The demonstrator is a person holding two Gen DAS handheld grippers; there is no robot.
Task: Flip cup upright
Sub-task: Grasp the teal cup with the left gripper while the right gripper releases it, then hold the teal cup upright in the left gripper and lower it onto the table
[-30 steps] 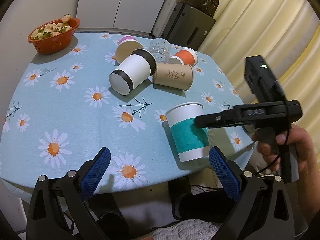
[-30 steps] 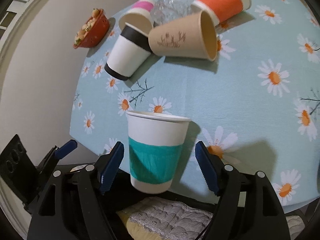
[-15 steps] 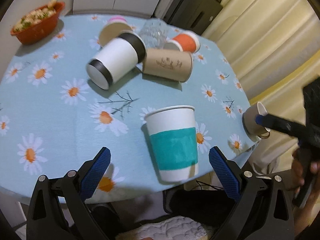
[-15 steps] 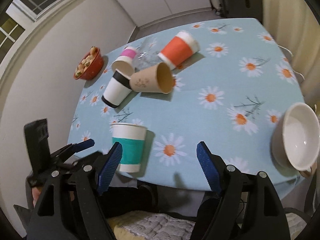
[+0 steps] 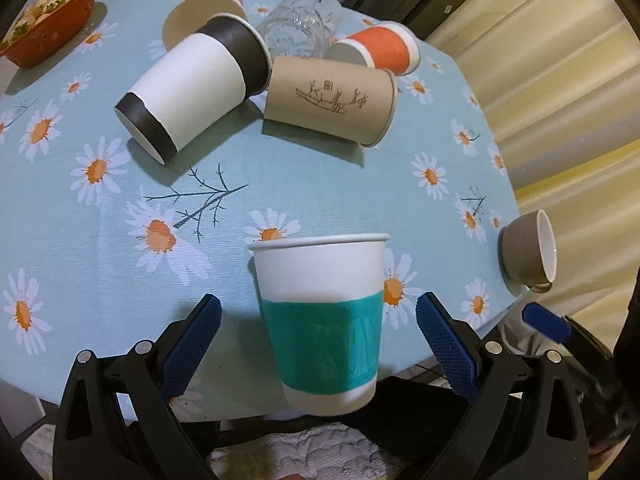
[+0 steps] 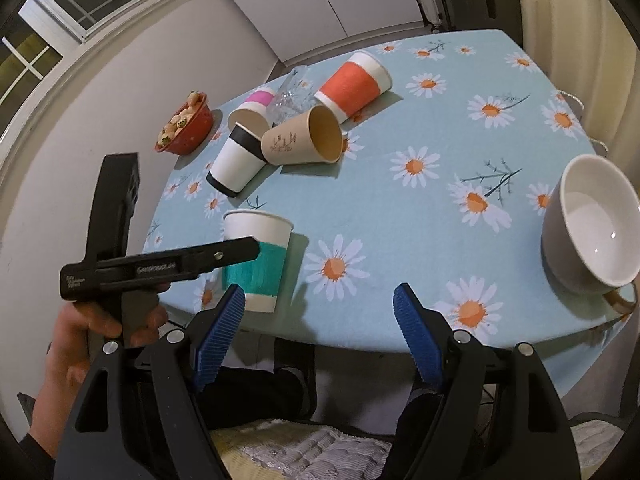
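A white paper cup with a teal band (image 5: 320, 320) stands upright at the table's near edge; it also shows in the right wrist view (image 6: 256, 258). My left gripper (image 5: 318, 346) is open, its blue pads apart on either side of this cup without touching it. My right gripper (image 6: 320, 336) is open and empty, back from the table edge to the right of the cup. A black-banded white cup (image 5: 192, 88), a brown cup (image 5: 332, 100), an orange cup (image 5: 380, 50) and a pink cup (image 5: 204, 12) lie on their sides.
A clear glass (image 5: 300, 26) lies among the cups. A grey mug (image 6: 588, 224) lies tipped at the table's right edge. A red bowl of food (image 6: 184, 124) stands at the far left. The daisy tablecloth (image 6: 400, 216) covers the table.
My left gripper has moved in around the teal cup. My right gripper has pulled back and swung right, away from the cup, and the grey mug has come into its view.
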